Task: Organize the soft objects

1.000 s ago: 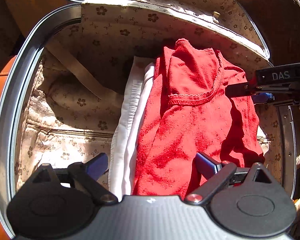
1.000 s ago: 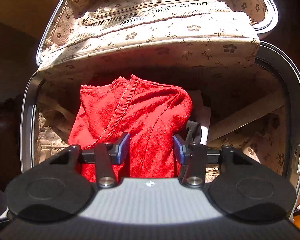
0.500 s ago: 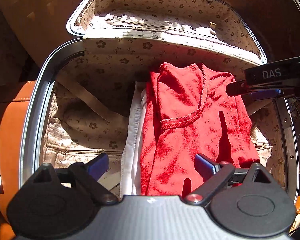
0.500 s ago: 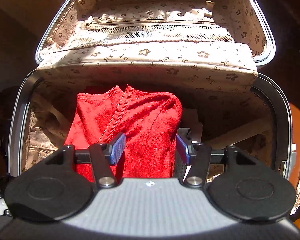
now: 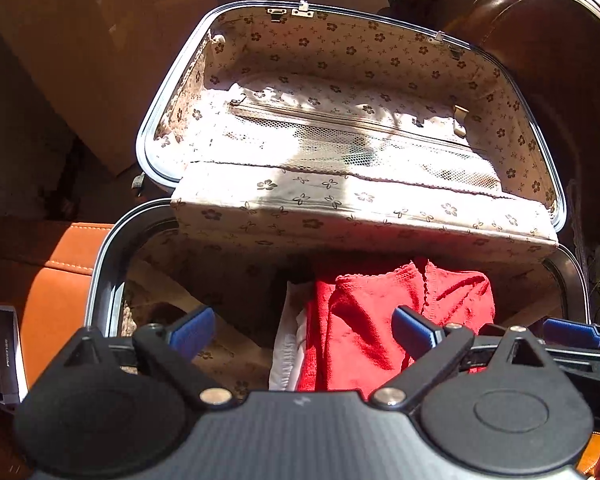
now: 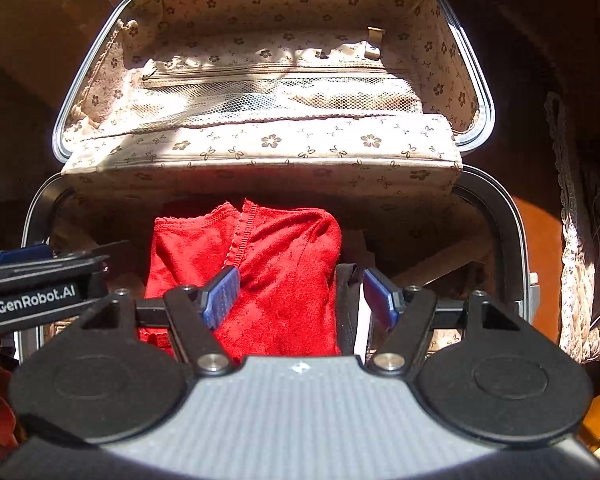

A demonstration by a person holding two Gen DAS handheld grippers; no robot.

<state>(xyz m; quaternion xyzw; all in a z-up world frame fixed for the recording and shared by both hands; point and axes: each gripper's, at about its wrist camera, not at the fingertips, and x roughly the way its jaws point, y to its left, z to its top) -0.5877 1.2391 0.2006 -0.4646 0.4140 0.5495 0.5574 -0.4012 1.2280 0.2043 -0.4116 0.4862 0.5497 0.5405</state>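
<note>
Inspection ran from left to right across both wrist views. At the far left of the left wrist view, a small dark box (image 5: 5, 354) with light lettering stood on an orange leather seat (image 5: 66, 276), beside the grey rim of the open suitcase (image 5: 108, 264). The suitcase lid (image 5: 352, 64) stood raised behind the base, its flower-print lining and zipped mesh pocket (image 5: 340, 140) lit by strong sun.

The left gripper (image 5: 302, 330) hung above the base compartment with its blue-padded jaws spread wide and nothing between them; the pads touched no fabric. Below and between those jaws, a folded white cloth (image 5: 286, 348) lay in the base, and the red knitted garment (image 5: 364, 320) lay just to its right, overlapping it. The garment was folded, with its scalloped edge trim facing the lid hinge.

In the right wrist view, the red garment (image 6: 268, 264) sat left of centre in the base, with a dark strap (image 6: 346, 304) at its right edge. The right gripper (image 6: 300, 300) was above it, jaws opening. The garment showed between the pads in that view but lay lower down, and neither pad pressed on it. At the right edge of the left wrist view, a brown leather chair (image 5: 548, 60) stood behind the lid.
</note>
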